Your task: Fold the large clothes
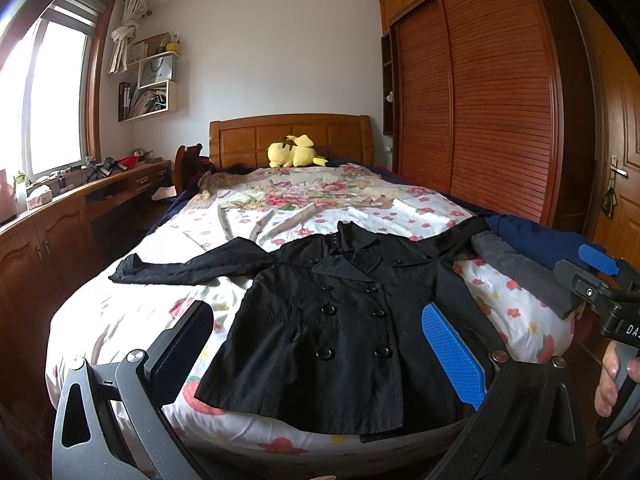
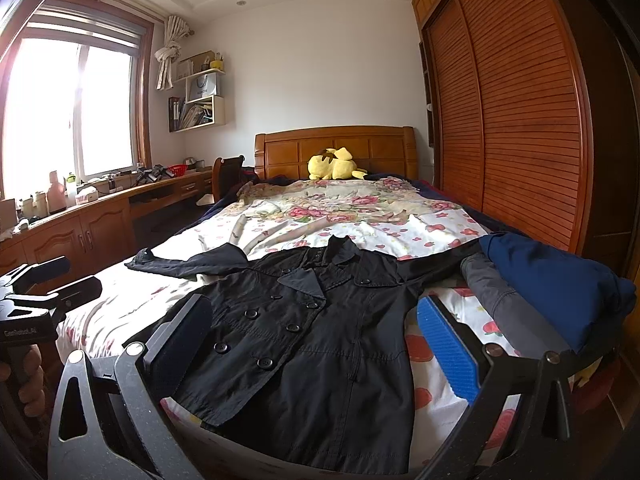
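A black double-breasted coat [image 1: 340,320] lies flat, front up, on the floral bed sheet [image 1: 120,320], sleeves spread to both sides. It also shows in the right wrist view [image 2: 304,340]. My left gripper [image 1: 316,332] is open and empty, held above the coat's hem near the foot of the bed. My right gripper [image 2: 312,328] is open and empty, also above the hem, to the right of the left one. The right gripper shows in the left wrist view [image 1: 600,276], and the left gripper in the right wrist view [image 2: 48,284].
Folded navy and grey clothes [image 2: 552,292] lie at the bed's right edge, on the coat's right sleeve. A yellow plush toy [image 1: 294,152] sits by the headboard. A wooden desk [image 1: 60,208] runs along the left wall. A wardrobe [image 1: 480,100] stands on the right.
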Action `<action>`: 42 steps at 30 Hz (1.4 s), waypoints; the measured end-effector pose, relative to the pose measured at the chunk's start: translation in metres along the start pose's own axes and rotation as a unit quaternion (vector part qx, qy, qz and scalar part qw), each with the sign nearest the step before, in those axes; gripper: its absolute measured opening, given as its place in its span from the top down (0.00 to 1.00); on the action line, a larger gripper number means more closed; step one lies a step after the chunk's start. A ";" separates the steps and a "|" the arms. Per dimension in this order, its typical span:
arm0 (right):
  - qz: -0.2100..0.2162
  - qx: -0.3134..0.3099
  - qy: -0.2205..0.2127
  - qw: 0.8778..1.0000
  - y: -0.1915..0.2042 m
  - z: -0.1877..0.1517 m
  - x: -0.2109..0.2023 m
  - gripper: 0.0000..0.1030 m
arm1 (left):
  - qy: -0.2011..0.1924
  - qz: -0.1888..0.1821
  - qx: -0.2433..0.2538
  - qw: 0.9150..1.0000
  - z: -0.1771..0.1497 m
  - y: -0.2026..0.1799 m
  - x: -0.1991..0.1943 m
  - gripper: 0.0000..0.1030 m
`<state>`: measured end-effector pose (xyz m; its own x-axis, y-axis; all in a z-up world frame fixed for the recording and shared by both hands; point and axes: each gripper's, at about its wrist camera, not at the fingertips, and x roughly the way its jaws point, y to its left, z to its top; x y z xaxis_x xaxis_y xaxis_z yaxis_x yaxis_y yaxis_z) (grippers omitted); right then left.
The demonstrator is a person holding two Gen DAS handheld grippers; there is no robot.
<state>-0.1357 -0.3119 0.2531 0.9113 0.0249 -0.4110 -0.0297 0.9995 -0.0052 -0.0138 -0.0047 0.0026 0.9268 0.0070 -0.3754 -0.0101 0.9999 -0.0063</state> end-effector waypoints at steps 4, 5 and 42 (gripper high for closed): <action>0.001 0.000 0.000 1.000 -0.001 0.000 0.000 0.00 | -0.001 -0.001 0.000 1.000 -0.001 0.000 -0.001 0.00; 0.001 0.000 0.000 1.000 -0.001 0.000 0.000 0.00 | -0.001 -0.001 0.000 1.000 -0.001 0.000 -0.001 0.00; 0.002 -0.001 -0.005 1.000 0.008 0.004 -0.004 0.00 | -0.011 -0.002 0.002 1.000 -0.001 -0.001 -0.006 0.00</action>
<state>-0.1381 -0.3042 0.2581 0.9150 0.0282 -0.4025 -0.0332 0.9994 -0.0054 -0.0199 -0.0057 0.0045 0.9348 0.0022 -0.3553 -0.0040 1.0000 -0.0042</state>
